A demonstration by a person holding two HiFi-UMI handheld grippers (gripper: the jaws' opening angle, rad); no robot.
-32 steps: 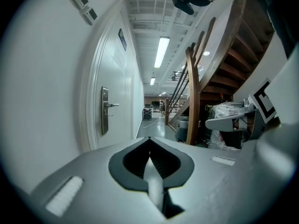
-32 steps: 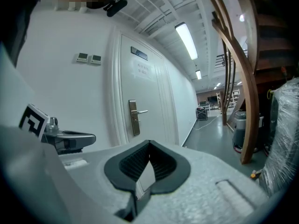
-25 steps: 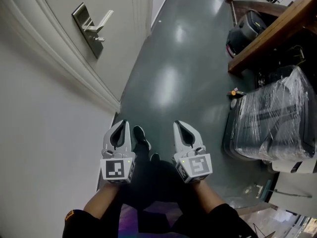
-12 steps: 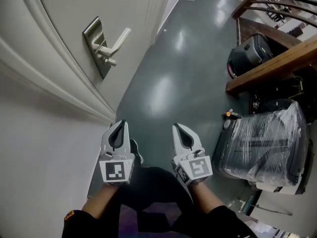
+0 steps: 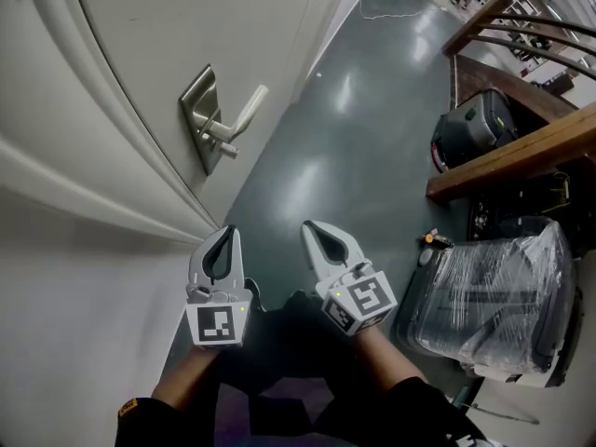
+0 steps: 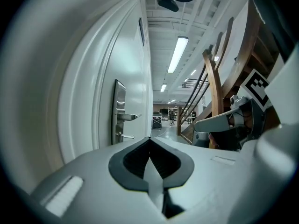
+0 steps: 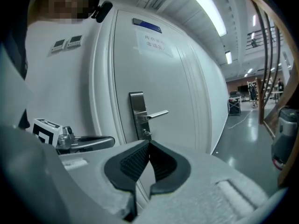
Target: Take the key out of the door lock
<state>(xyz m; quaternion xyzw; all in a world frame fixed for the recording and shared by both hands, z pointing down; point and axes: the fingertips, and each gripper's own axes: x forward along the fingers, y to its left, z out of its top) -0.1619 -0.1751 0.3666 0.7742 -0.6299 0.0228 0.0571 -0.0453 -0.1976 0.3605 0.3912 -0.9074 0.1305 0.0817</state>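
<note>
Head view: the left gripper point(image 5: 225, 234) and right gripper point(image 5: 313, 227) are side by side, both closed and empty, well short of the door's lock plate point(image 5: 199, 119). The key point(image 5: 227, 151) juts out below the lever handle point(image 5: 248, 112).

Left gripper view: the plate shows nearly edge-on, with the key a thin stub.

Right gripper view: only this view faces the plate. This gripper seems better placed: open it, approach squarely, pinch the key's head and pull straight out.
</note>
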